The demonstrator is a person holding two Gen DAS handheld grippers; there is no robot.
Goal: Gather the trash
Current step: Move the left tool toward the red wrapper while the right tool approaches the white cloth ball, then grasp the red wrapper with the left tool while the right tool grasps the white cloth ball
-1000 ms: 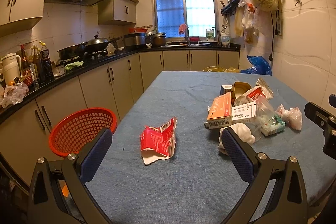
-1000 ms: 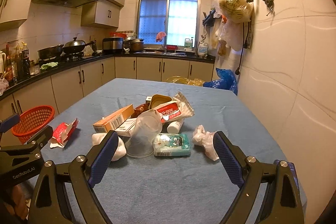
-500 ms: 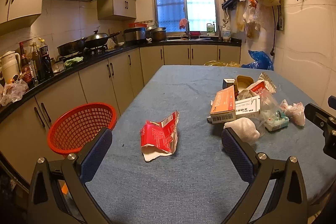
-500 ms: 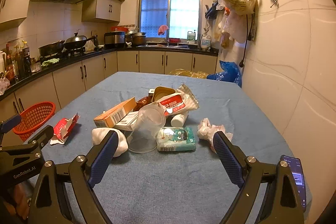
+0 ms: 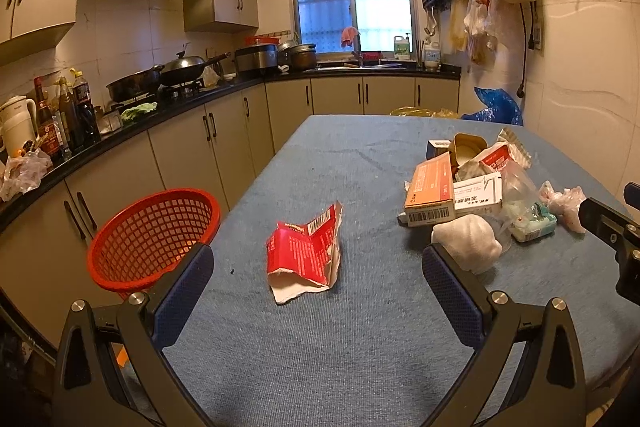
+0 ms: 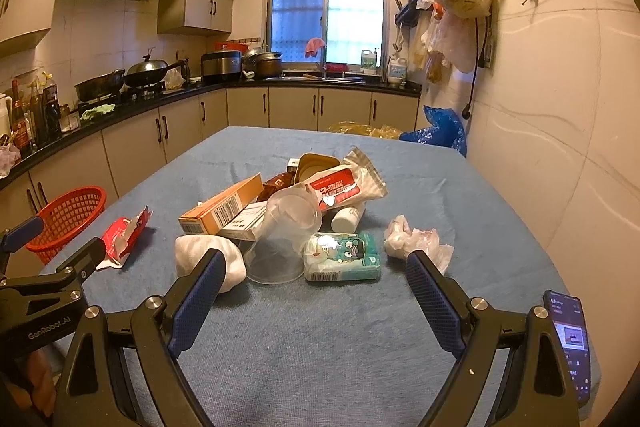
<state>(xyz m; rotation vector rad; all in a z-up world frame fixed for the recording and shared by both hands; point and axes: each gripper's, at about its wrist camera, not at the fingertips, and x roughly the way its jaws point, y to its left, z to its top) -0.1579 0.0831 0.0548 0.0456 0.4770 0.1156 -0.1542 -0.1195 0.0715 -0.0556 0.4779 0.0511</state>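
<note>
**A:** Two grippers up, nothing grabbed yet lol. The left gripper (image 5: 318, 287) has its jaws spread wide and empty, and it's lined up dead on that torn red wrapper (image 5: 306, 253) lying alone on the blue tablecloth (image 5: 360, 367).

**B:** Anything different from a second ago?

**A:** Yeah, both have crept forward a bit. The wrapper sits closer to the left one's fingers now, and the pile looks nearer to the right gripper (image 6: 316, 301). That one's wide apart too, holding nothing, hovering short of the clear plastic cup (image 6: 286, 233) and the green tissue pack (image 6: 342, 257).

**B:** So where does the junk go?

**A:** My guess is the red basket (image 5: 154, 233) just off the table's left edge. It looks empty from here, so I'd say collecting has barely started. The orange box (image 6: 222, 209), white wad (image 6: 208, 261) and crumpled tissue (image 6: 414, 241) all lie on the table.

**B:** Wrapper first then?

**A:** Probably, it's nearest the basket and clear of the heap.
</note>
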